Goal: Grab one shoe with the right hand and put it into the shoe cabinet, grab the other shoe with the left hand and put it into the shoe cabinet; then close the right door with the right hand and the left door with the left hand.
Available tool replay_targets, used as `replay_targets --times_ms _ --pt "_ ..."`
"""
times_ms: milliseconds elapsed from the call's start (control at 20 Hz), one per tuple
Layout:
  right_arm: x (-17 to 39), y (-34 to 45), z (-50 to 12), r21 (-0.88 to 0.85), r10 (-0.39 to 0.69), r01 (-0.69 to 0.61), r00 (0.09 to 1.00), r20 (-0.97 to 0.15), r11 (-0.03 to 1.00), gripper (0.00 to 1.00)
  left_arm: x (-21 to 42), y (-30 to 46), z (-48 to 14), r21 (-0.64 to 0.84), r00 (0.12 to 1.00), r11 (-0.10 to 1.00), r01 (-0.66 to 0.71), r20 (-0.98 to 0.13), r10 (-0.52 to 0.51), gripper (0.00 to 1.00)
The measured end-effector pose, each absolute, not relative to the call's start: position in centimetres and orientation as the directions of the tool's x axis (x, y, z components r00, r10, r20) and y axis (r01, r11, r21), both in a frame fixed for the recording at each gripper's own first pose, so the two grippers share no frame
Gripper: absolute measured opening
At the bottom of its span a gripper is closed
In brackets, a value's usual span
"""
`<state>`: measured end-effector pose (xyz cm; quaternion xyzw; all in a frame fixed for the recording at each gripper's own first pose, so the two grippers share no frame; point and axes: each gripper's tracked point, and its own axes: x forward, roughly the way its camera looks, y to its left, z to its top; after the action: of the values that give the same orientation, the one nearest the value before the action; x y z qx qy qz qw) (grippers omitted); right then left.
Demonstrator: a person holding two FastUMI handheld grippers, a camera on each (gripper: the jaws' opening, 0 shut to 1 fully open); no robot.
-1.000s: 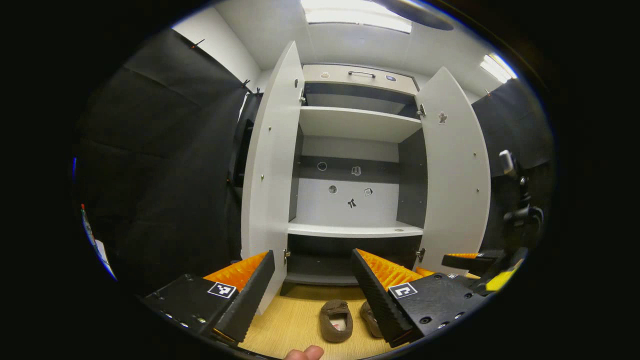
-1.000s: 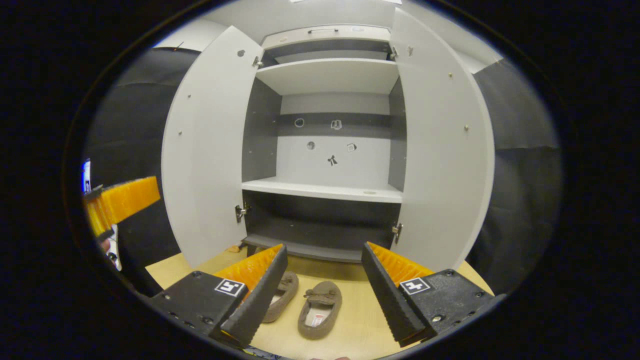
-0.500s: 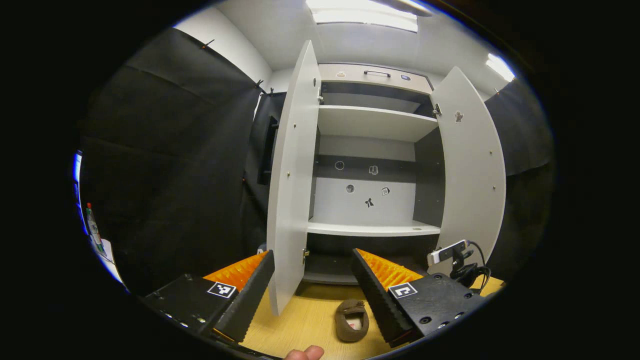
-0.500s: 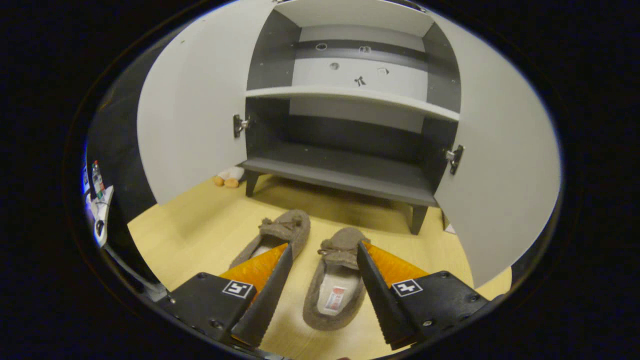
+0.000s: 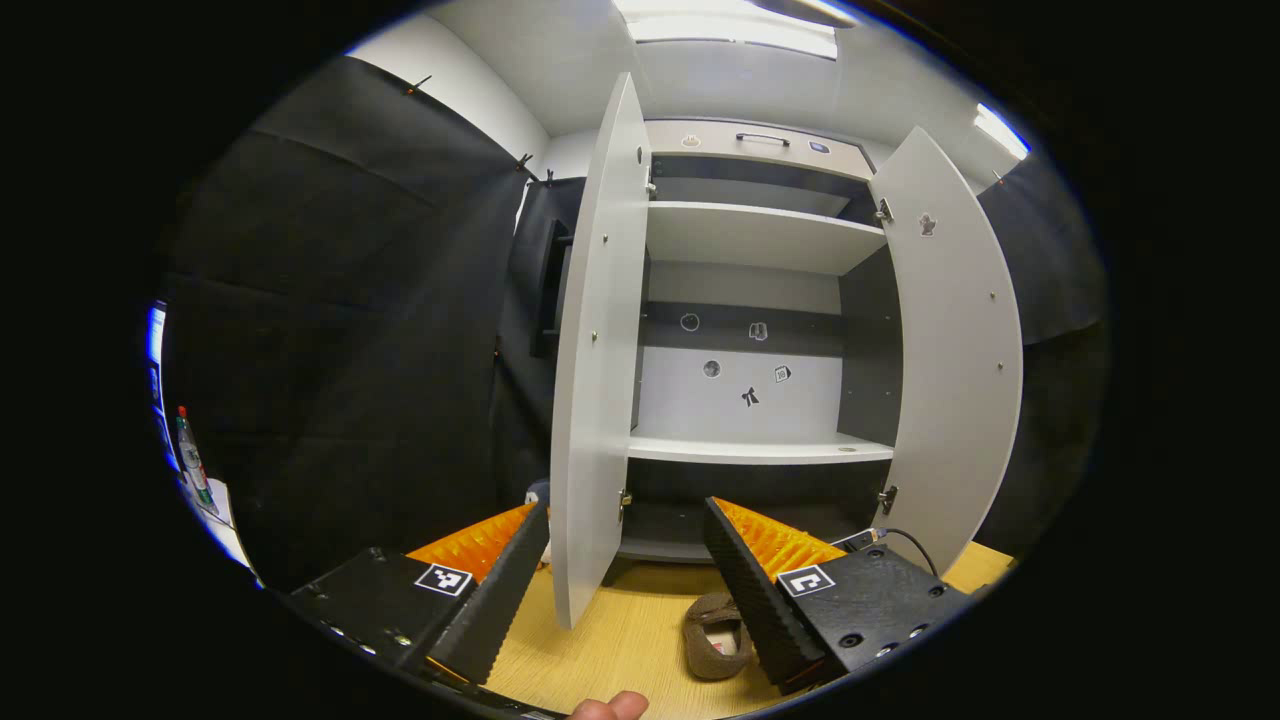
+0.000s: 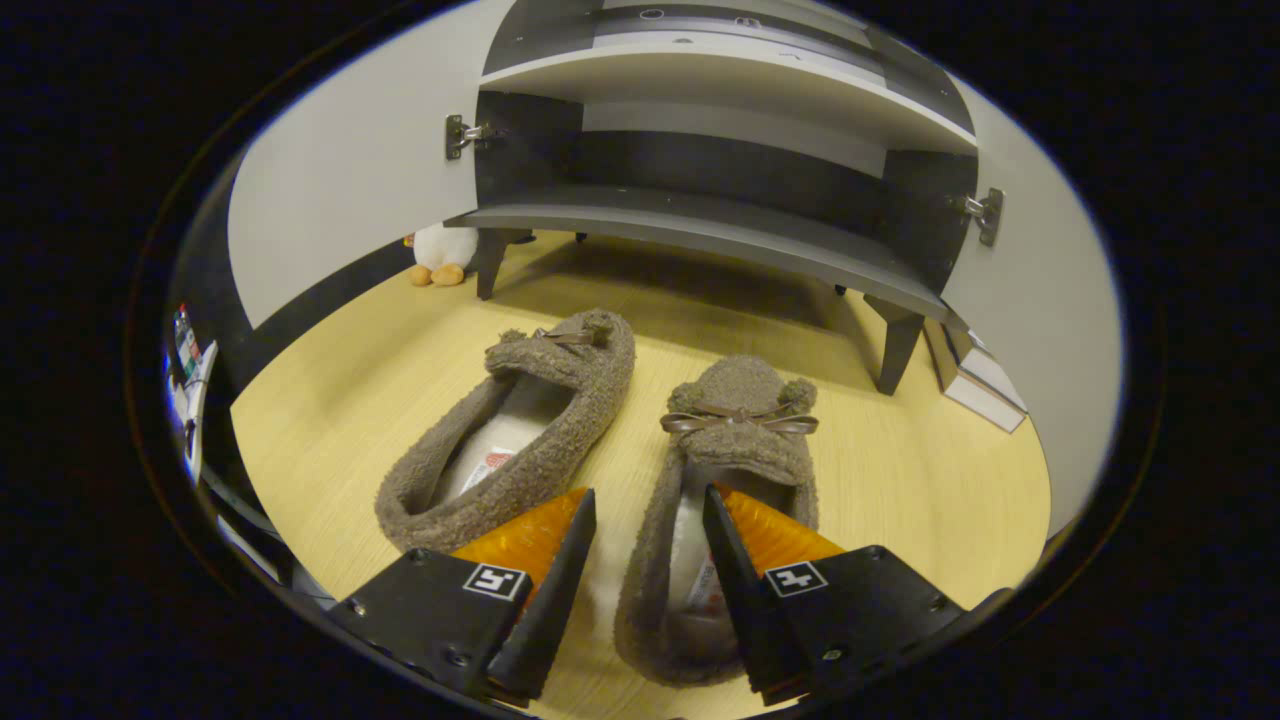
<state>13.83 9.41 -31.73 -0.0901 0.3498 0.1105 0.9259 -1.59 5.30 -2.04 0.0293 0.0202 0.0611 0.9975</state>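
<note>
The right gripper (image 6: pixel 645 525) straddled one side wall of the right slipper (image 6: pixel 735 440) on the floor (image 6: pixel 900 480), fingers apart, contact unclear. The left gripper (image 5: pixel 625 545) hung released before the open shoe cabinet (image 5: pixel 760 235).

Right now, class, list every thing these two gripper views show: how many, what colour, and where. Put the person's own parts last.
Slippers: two, brown and fuzzy, side by side on the floor before the cabinet.
Shoe cabinet: one, white and grey, both doors open, visible shelves bare.
Soft toy: one, white with orange feet, on the floor by the cabinet's left leg.
Books: a small pale stack, on the floor under the right door.
Floor: light wood.
Left gripper: open, held up facing the cabinet.
Right gripper: open, low, straddling one side wall of the right-hand slipper.
Fingertip: one, bottom edge, left gripper view.
</note>
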Motion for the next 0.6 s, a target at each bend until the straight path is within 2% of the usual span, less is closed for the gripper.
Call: replay_targets --times_ms 150,200,250,300,450,500,550,600 --pt "14.4 9.3 -32.2 -0.103 0.117 -0.249 0.733 -0.671 0.963 0.63 -1.3 5.6 -2.3 0.059 0.990 0.990 -0.128 -0.046 0.131 0.95" --pt "14.8 9.0 -32.3 -0.108 0.103 -0.235 0.733 -0.673 0.966 0.55 -1.1 5.6 -2.5 0.058 0.990 0.990 -0.129 -0.051 0.132 0.95" --pt "15.0 8.9 -32.4 -0.106 0.091 -0.218 0.734 -0.673 0.970 0.53 -1.0 5.6 -2.7 0.058 0.990 0.990 -0.129 -0.055 0.132 0.95" --pt "15.4 8.7 -32.7 -0.103 0.079 -0.200 0.733 -0.675 0.974 0.42 -0.9 5.6 -2.8 0.057 0.989 0.990 -0.129 -0.059 0.132 0.95" --pt "15.9 8.6 -33.1 -0.126 0.070 -0.197 0.758 -0.649 0.972 0.33 -0.4 5.2 -2.9 0.046 0.990 0.992 -0.121 -0.064 0.124 0.95" --pt "16.0 8.4 -32.9 -0.141 0.067 -0.201 0.770 -0.634 0.969 0.35 -0.4 5.1 -2.8 0.043 0.991 0.992 -0.117 -0.063 0.120 0.95" --pt "16.0 8.3 -32.6 -0.153 0.066 -0.201 0.786 -0.615 0.968 0.33 -0.2 4.9 -2.8 0.042 0.991 0.993 -0.114 -0.062 0.116 0.95" --pt "16.0 8.4 -32.5 -0.156 0.073 -0.207 0.794 -0.603 0.966 0.25 -0.1 4.9 -2.8 0.046 0.992 0.993 -0.111 -0.063 0.113 0.95"
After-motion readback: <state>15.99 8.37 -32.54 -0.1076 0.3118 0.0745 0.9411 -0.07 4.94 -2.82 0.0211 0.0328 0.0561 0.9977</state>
